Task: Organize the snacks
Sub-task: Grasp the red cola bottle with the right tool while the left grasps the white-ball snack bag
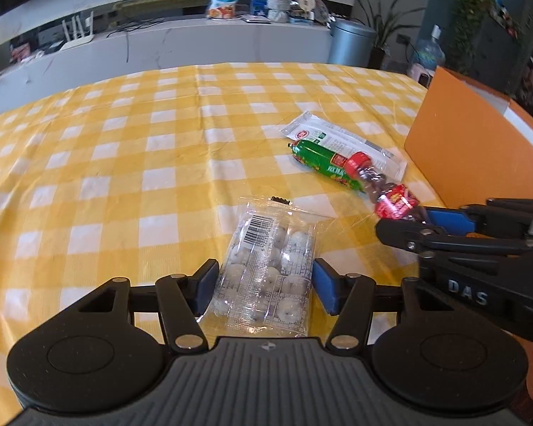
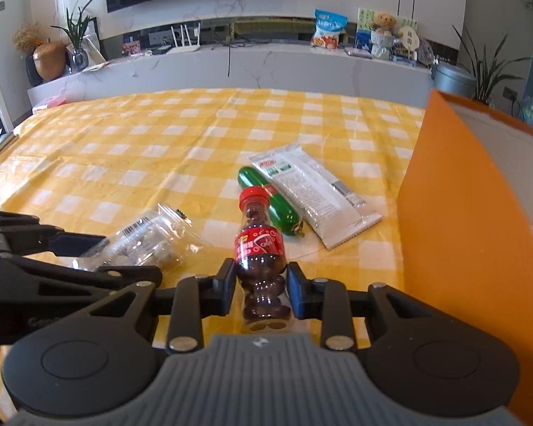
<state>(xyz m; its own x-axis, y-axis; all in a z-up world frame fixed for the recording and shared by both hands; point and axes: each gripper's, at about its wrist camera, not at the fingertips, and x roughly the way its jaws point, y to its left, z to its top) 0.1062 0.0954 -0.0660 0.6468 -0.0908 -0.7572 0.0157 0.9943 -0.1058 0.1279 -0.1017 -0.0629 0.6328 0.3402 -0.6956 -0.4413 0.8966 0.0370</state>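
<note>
My left gripper (image 1: 264,285) is shut on a clear packet of round white candies (image 1: 266,269), which lies on the yellow checked tablecloth (image 1: 124,163). My right gripper (image 2: 261,289) is shut on a small cola-style bottle with a red cap (image 2: 261,245); in the left wrist view it (image 1: 383,188) enters from the right. Beyond lie a green sausage-shaped snack (image 2: 272,202) and a white flat packet (image 2: 312,195). The clear packet also shows in the right wrist view (image 2: 142,241).
An orange box (image 2: 479,248) stands at the right edge of the table, close to my right gripper; it shows in the left wrist view too (image 1: 472,149). A white counter with snack bags and a teddy bear (image 2: 383,32) runs behind the table.
</note>
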